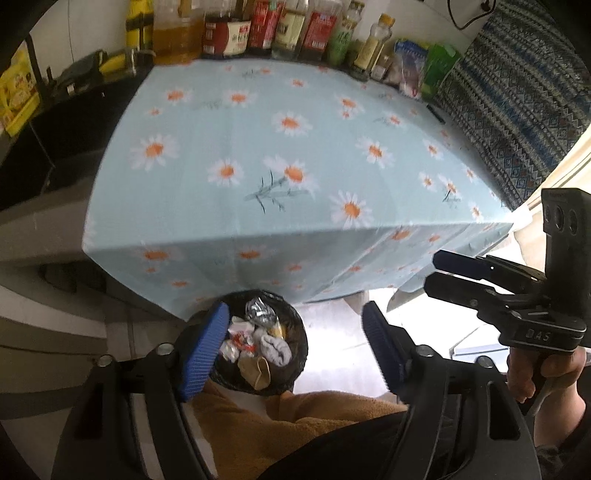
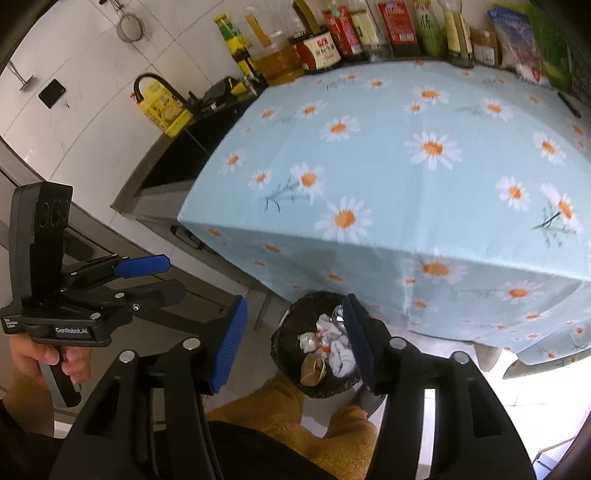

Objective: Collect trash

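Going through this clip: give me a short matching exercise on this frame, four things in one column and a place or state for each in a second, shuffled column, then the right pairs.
Things:
1. trash bin
2. sauce bottles
3. left gripper
4. yellow box

Places or states:
A. in a row along the far edge of the table
B. open, holding nothing
C. on the floor in front of the table, with crumpled wrappers inside
D. beside the black faucet at the sink

Pairs: 1-C, 2-A, 3-B, 4-D
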Demonstrator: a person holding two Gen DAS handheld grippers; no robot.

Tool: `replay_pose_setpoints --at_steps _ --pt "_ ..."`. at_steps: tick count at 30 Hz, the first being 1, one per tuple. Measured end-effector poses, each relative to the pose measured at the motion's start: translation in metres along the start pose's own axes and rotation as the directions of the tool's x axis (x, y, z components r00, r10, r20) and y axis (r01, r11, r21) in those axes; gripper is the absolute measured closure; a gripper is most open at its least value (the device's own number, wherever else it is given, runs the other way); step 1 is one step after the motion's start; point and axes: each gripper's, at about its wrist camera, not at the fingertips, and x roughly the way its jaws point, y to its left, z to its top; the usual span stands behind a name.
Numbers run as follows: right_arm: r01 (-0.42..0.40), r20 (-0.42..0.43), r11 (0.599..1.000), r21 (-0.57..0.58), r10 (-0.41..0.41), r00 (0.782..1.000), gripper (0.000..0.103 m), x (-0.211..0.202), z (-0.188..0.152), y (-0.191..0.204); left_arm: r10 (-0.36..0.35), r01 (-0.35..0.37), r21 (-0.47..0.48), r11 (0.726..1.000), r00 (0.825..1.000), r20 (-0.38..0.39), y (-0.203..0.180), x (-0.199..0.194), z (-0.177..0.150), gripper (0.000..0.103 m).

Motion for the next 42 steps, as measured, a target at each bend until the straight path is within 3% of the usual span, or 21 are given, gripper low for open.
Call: replay_pose_setpoints --at_steps 8,11,16,19,30,42 --pt "0.035 0.092 0.999 -0.007 -0.035 0.995 0.035 -0.032 0.018 0.013 -0.009 0.006 0.033 0.999 0.996 0.093 -0.006 -0.036 0.020 0.024" --pt "0.055 0.131 0.998 -0.013 -0.053 0.990 0.014 -0.044 0.022 0.016 -0.001 -0.005 0.048 0.999 0.991 0.131 -0.009 -0.049 0.026 0.019" --pt "0.071 0.165 0.997 -0.008 -0.068 0.984 0.011 -0.060 0.033 0.020 -0.002 -0.005 0.040 0.999 0.983 0.182 -0.011 -0.064 0.036 0.015" --pt "0.098 0.192 0.995 -0.035 -0.090 0.977 0.006 -0.070 0.040 0.026 0.005 -0.013 0.038 0.999 0.977 0.211 -0.012 -0.074 0.040 0.007" --pt "0.109 0.235 0.994 -0.032 -0.098 0.967 0.005 -0.088 0.057 0.031 0.004 -0.008 0.014 1.000 0.962 0.272 -0.011 -0.093 0.054 0.007" --pt "0.117 0.206 0.993 -0.012 -0.113 0.972 0.005 -0.081 0.066 0.024 0.013 -0.016 0.008 1.000 0.954 0.301 -0.009 -0.097 0.060 0.007"
